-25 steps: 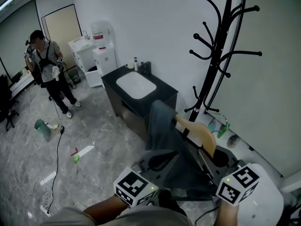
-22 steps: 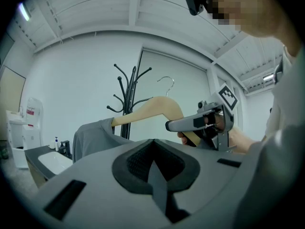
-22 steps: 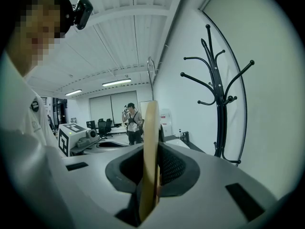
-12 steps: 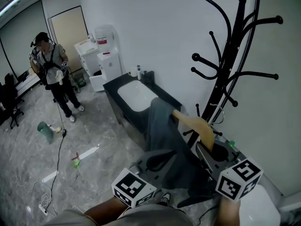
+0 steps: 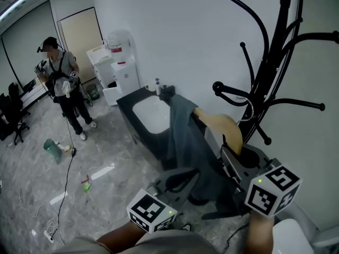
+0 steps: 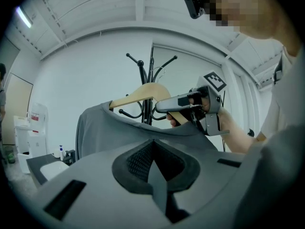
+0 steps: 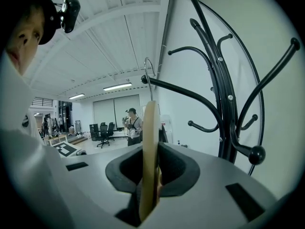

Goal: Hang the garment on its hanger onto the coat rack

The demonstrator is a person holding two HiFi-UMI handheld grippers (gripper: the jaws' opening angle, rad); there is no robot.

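Observation:
A grey garment [image 5: 185, 139] hangs on a wooden hanger [image 5: 222, 128] in front of the black coat rack [image 5: 270, 73]. My right gripper [image 5: 233, 160] is shut on the hanger's wooden arm [image 7: 150, 142]. The hanger's metal hook [image 7: 149, 75] stands just beside a rack arm [image 7: 190, 90], and I cannot tell if they touch. My left gripper [image 5: 181, 181] is shut on a fold of the garment's lower part [image 6: 155, 175]. In the left gripper view the garment [image 6: 114, 128] drapes over the hanger [image 6: 143, 94], with the right gripper [image 6: 190, 101] behind it.
A black cabinet with a white sink [image 5: 151, 112] stands left of the rack, with a white water dispenser [image 5: 119, 57] beyond it. A person [image 5: 61, 86] stands at the far left. Cables and litter [image 5: 85, 181] lie on the marble floor.
The hanger with the garment has risen and moved closer to the rack's arms. My right gripper went up with it; the left stayed low, holding the fabric.

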